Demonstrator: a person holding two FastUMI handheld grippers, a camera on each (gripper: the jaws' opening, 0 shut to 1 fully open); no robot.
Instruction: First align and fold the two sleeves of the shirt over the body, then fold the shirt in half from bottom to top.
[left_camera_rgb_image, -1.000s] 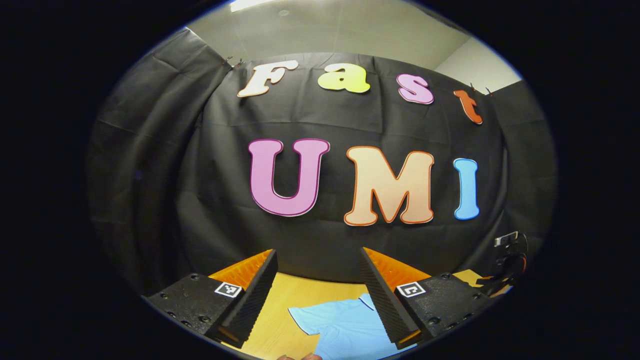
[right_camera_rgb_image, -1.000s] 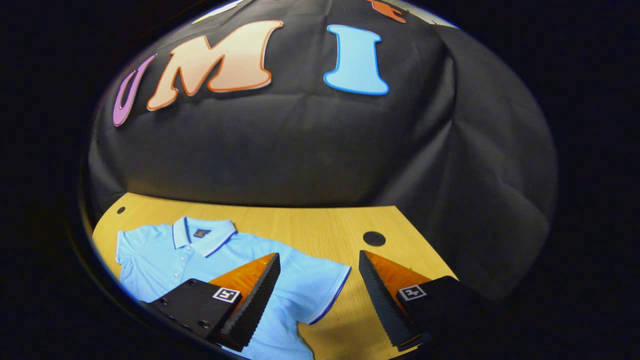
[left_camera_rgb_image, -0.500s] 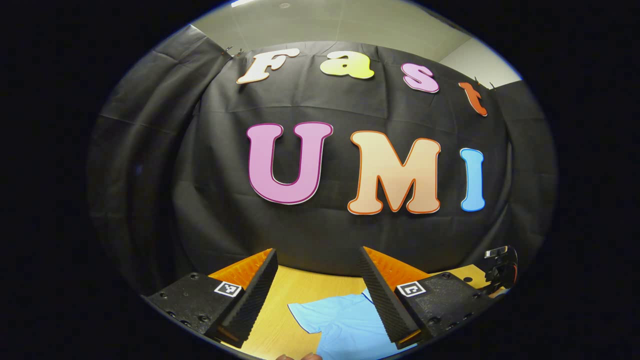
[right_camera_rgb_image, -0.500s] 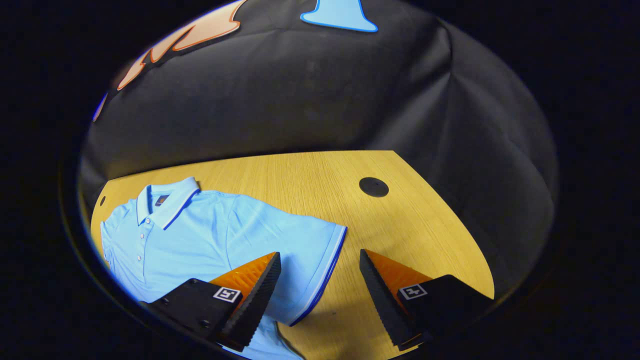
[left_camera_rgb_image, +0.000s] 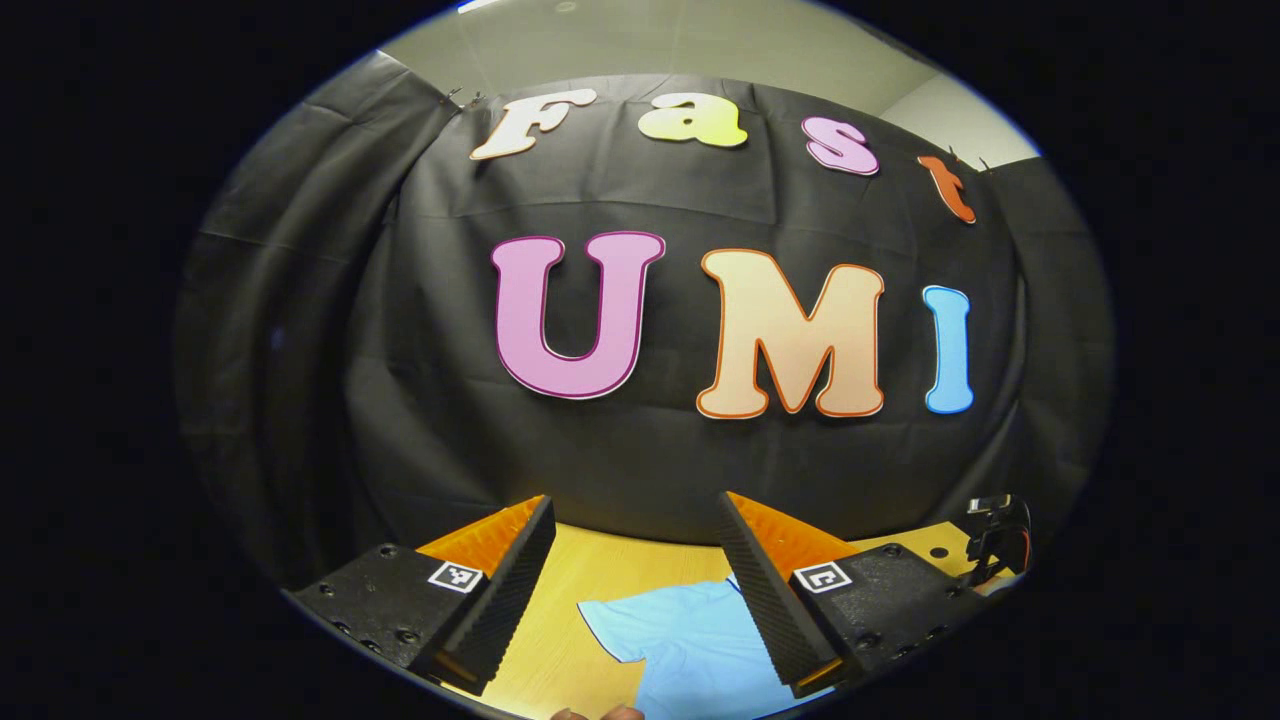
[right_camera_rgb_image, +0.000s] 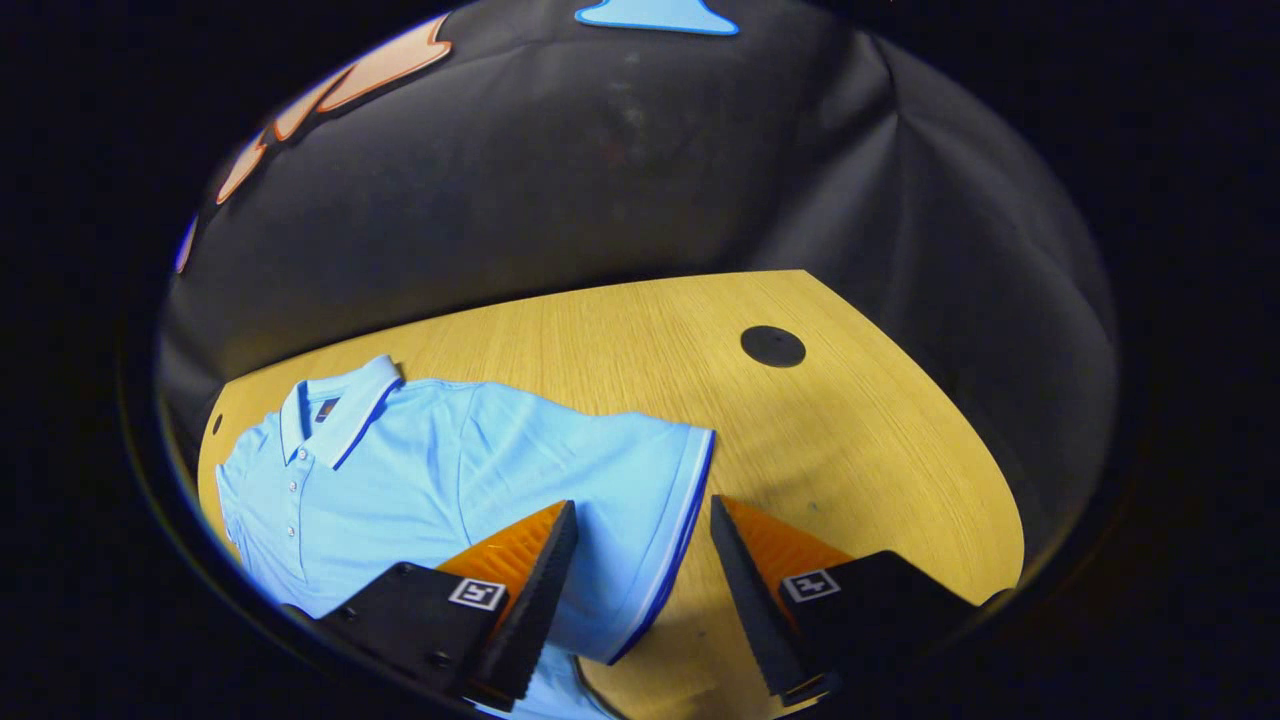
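Pale blue cloth is lying between the fingers of the right gripper (right_camera_rgb_image: 635, 540) in the right gripper view: the dark-trimmed cuff of the shirt's sleeve (right_camera_rgb_image: 640, 500) is sitting in the gap, with one finger over the sleeve cloth and the other over bare wood just beside the cuff edge. The jaws are standing apart at a moderate width, pressing on nothing that can be seen; whether the tips are touching the cloth cannot be told. Beyond the fingers, the shirt (right_camera_rgb_image: 420, 480) is lying flat on the wooden table (right_camera_rgb_image: 860, 440), buttoned front up, with its collar (right_camera_rgb_image: 335, 405) pointing toward the far edge. A round black cap (right_camera_rgb_image: 772, 346) is sitting in the tabletop well apart from the sleeve, and the black cloth wall (right_camera_rgb_image: 620, 170) is hanging behind the table.

In the left gripper view, the left gripper (left_camera_rgb_image: 635, 535) is hanging above the table (left_camera_rgb_image: 590, 570) with its jaws wide and nothing between them. Below the gap, the shirt's other sleeve (left_camera_rgb_image: 625, 625) is spreading flat on the wood. A fingertip (left_camera_rgb_image: 600, 713) is peeking in at the bottom edge. Farther right, another gripper (left_camera_rgb_image: 998, 530) is showing small near the table's edge, its state unreadable.
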